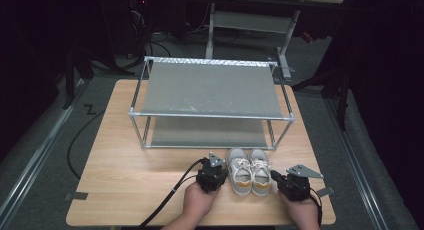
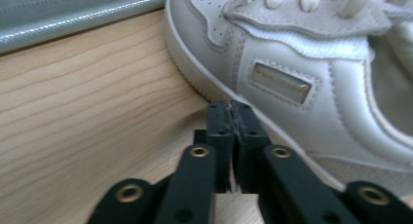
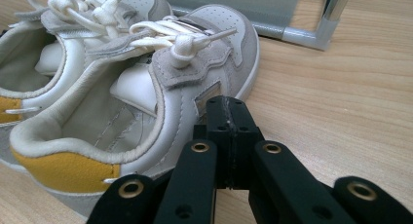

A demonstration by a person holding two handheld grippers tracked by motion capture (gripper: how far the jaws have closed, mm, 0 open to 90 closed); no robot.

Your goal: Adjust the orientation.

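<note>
a: shoe position?
b: a pair of white leather sneakers (image 1: 249,171) with grey suede panels and yellow heel tabs is set side by side on the wood-grain table (image 1: 125,175), just in front of a two-tier metal-tube rack (image 1: 210,102) with grey fabric shelves.
a: tongs?
b: left gripper (image 2: 233,118) is pressed together beside the left shoe's sole. right gripper (image 3: 228,118) is pressed together beside the right shoe; nothing is pinched.
</note>
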